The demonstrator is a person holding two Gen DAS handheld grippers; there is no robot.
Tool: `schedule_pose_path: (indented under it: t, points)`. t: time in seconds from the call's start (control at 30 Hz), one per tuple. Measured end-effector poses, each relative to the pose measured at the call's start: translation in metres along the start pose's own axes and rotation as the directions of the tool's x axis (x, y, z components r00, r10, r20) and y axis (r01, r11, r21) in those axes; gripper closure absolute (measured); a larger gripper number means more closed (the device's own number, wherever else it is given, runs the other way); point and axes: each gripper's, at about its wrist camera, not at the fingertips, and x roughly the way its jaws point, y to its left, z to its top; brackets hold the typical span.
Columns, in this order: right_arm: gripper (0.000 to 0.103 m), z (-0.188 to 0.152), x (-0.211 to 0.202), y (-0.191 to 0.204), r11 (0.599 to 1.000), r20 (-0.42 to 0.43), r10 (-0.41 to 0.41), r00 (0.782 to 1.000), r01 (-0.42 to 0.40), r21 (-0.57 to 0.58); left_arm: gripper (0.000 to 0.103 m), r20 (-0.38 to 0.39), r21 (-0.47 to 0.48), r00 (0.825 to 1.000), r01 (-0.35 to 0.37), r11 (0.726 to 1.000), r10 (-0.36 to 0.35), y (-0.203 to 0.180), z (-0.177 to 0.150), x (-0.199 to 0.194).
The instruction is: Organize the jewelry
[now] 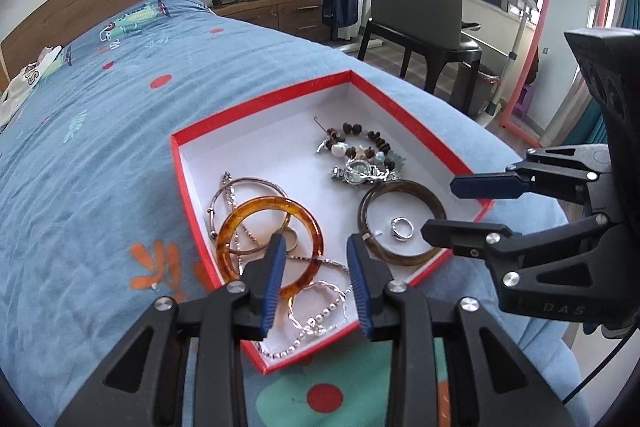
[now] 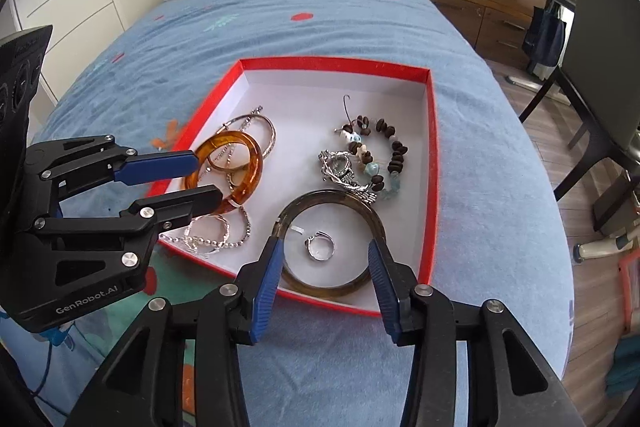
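- Bed [image 2: 360, 27]: blue patterned cover under both grippers.
- Red box [image 2: 431, 147]: shallow, white inside, lies on the cover ahead of both grippers; all jewelry is in it.
- Left gripper [image 1: 316, 247]: jaws partly apart, nothing between the pads; hangs over the box's near corner.
- Right gripper [image 2: 326, 251]: jaws partly apart, empty; pads stand either side of the dark bangle and seem clear of it.
- Dark bangle [image 2: 362, 205]: brown-green, flat, just below the right gripper.
- Amber bangle [image 1: 304, 211]: translucent orange, just ahead of the left fingertips, across thin silver bangles [image 2: 269, 131].
- Bead bracelet [image 2: 394, 151]: brown and pale beads, further ahead.
- Watch [image 1: 356, 171]: silver, beside the beads.
- Silver chains [image 1: 316, 323]: tangled, under the left gripper.
- Ring [image 2: 320, 247]: silver, inside the dark bangle.
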Motion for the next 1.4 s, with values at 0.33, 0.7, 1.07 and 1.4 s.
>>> schedule_pose_path:
  t: [0.33, 0.7, 1.07, 1.4]
  points:
    - [0.055, -0.005, -0.03, 0.033, 0.999, 0.055, 0.019, 0.998, -0.021, 0.04, 0.062, 0.038, -0.082, 0.996, -0.077, 0.994, 0.08, 0.017, -0.016, -0.061]
    - [0.042, -0.013, -0.05, 0.115, 0.999, 0.082, 0.043, 0.996, -0.043, 0.009, 0.06, 0.02, -0.221, 0.972, -0.225, 0.949, 0.235, 0.071, -0.067, -0.128]
    - [0.028, -0.029, -0.057, 0.174, 0.999, 0.099, -0.003, 0.995, 0.006, -0.035, 0.059, -0.093, -0.354, 0.933, -0.357, 0.864, 0.348, 0.122, -0.129, -0.169]
    - [0.022, -0.034, -0.06, 0.209, 0.997, 0.13, -0.018, 0.991, 0.028, -0.076, 0.05, -0.152, -0.414, 0.902, -0.429, 0.803, 0.404, 0.148, -0.162, -0.193]
